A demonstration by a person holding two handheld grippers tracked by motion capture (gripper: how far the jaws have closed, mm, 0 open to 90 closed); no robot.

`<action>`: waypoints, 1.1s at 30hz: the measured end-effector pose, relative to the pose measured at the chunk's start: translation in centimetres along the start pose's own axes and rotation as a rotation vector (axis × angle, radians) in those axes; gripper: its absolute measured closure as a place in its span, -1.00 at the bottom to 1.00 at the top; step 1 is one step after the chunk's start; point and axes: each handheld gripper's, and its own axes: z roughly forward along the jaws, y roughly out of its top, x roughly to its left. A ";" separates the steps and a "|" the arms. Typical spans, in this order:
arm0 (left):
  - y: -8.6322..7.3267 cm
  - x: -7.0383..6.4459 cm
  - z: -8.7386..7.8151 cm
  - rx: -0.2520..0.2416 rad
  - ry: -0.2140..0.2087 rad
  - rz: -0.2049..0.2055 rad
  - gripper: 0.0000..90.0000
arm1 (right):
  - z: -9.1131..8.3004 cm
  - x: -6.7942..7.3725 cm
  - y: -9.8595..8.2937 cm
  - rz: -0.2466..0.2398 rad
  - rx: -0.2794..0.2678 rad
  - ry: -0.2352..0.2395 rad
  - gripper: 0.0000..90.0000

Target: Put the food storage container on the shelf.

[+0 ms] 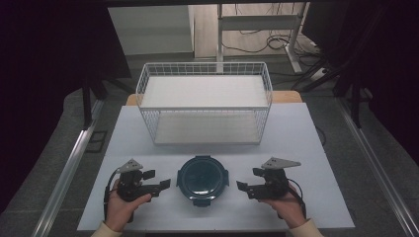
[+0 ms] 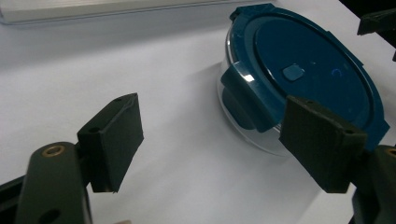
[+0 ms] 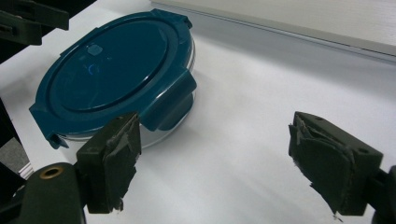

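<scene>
The left gripper (image 1: 159,181) rests on the table (image 1: 296,133), jaws wide and empty. The round container (image 1: 202,179) with its blue lid (image 2: 308,70) sits between them. The right gripper (image 1: 247,181) gapes wide, empty too.

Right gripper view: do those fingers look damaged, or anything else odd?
Yes. The right gripper has frayed, torn pads on its fingers, ragged at the edges. The lidded container sits flat and closed on the table; nothing spilled.
</scene>
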 end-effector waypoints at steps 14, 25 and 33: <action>2.1 -1.0 -0.8 0.007 -0.004 -0.023 -0.58 | 0.1 0.5 1.8 0.046 -0.025 0.044 -0.64; 4.3 -1.6 1.4 0.052 -0.061 -0.079 -0.70 | 1.3 0.3 3.3 0.097 -0.006 0.098 -0.68; 3.5 -0.8 2.8 0.105 -0.114 -0.154 -0.76 | 3.2 1.2 3.7 0.141 0.031 0.120 -0.70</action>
